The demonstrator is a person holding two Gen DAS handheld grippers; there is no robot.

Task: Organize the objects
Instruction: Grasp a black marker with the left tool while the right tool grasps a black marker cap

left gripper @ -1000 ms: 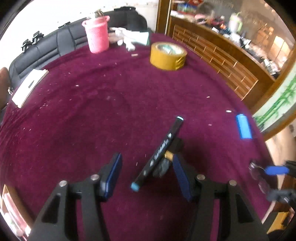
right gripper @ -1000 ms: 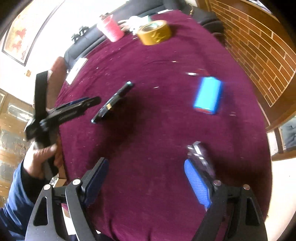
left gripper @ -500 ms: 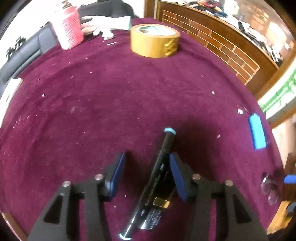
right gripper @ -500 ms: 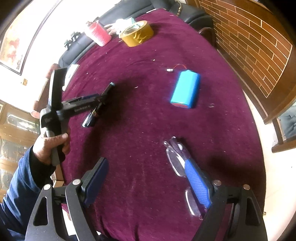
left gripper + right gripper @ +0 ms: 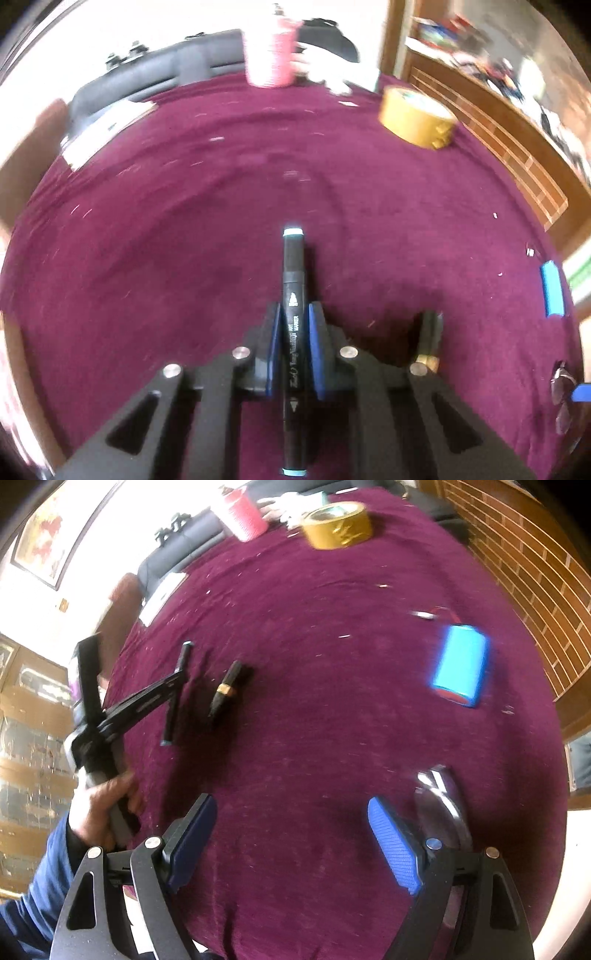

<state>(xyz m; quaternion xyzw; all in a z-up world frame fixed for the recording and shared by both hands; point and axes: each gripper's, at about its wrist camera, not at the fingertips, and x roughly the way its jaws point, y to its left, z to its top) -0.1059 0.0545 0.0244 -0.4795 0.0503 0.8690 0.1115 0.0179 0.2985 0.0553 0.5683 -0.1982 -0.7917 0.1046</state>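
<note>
A black marker (image 5: 293, 280) with pale blue end caps lies lengthwise between my left gripper's (image 5: 294, 310) blue pads, whose jaws are closing tight on its barrel. In the right wrist view the marker (image 5: 176, 694) hangs slanted just over the purple cloth (image 5: 314, 720). Beside it a dark pen with a gold band (image 5: 227, 688) lies loose, apart from both grippers. My right gripper (image 5: 291, 805) stands open over bare cloth, with clear eyeglasses (image 5: 441, 801) just outside its right finger.
A blue battery pack (image 5: 460, 664) lies right of centre. A yellow tape roll (image 5: 336, 524) and a pink cup (image 5: 242, 515) stand at the table's far side, near a black sofa. White papers (image 5: 162, 598) sit at the left edge. A brick-patterned wall borders the right.
My left gripper's jaws have closed onto the marker, which now sits straight between the pads. The gold-banded pen stayed on the cloth, now off to its right. The right gripper shifted a little, still wide open.
</note>
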